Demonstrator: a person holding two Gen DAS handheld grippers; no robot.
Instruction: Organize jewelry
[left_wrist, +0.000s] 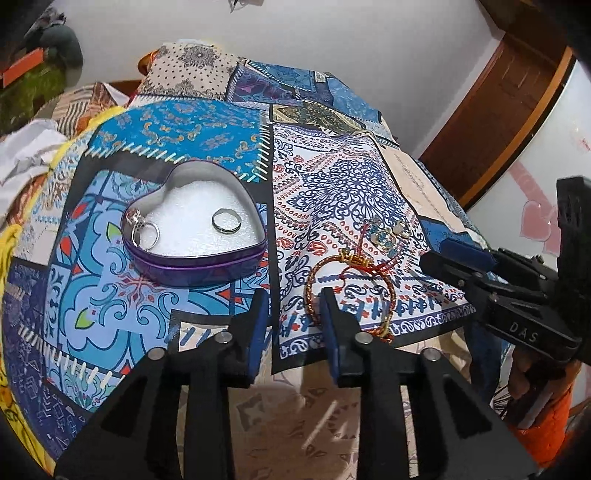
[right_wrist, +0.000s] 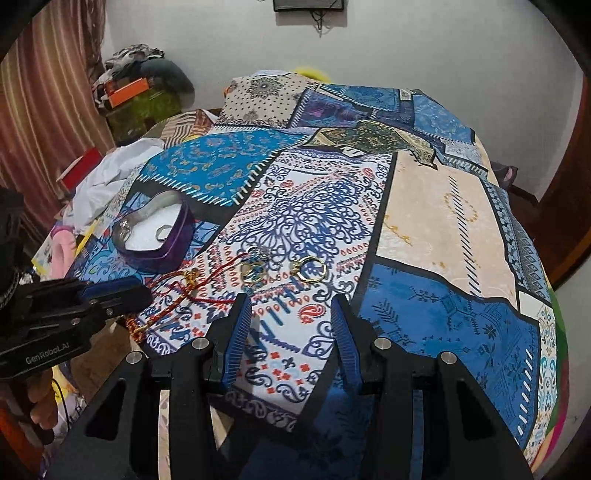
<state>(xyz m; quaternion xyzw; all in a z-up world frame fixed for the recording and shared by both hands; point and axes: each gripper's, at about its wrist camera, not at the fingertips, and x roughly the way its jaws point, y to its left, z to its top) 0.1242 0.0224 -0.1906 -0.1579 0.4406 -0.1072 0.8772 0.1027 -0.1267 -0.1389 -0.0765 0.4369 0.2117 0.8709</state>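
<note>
Now both parted and empty: left gripper (left_wrist: 293, 301) beside the gold-and-red cord bracelet (left_wrist: 341, 280), heart-shaped tin (left_wrist: 192, 227) ahead-left; right gripper (right_wrist: 290, 310) just short of gold rings (right_wrist: 312, 268).

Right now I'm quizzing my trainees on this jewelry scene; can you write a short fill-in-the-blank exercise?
1. The purple tin is shaped like a ____.
2. The number of rings lying inside the tin is ____.
3. The braided bracelet lies on the ____, outside the tin.
4. Both the left gripper and right gripper hold ____.

Missing: heart; two; cloth; nothing
</note>
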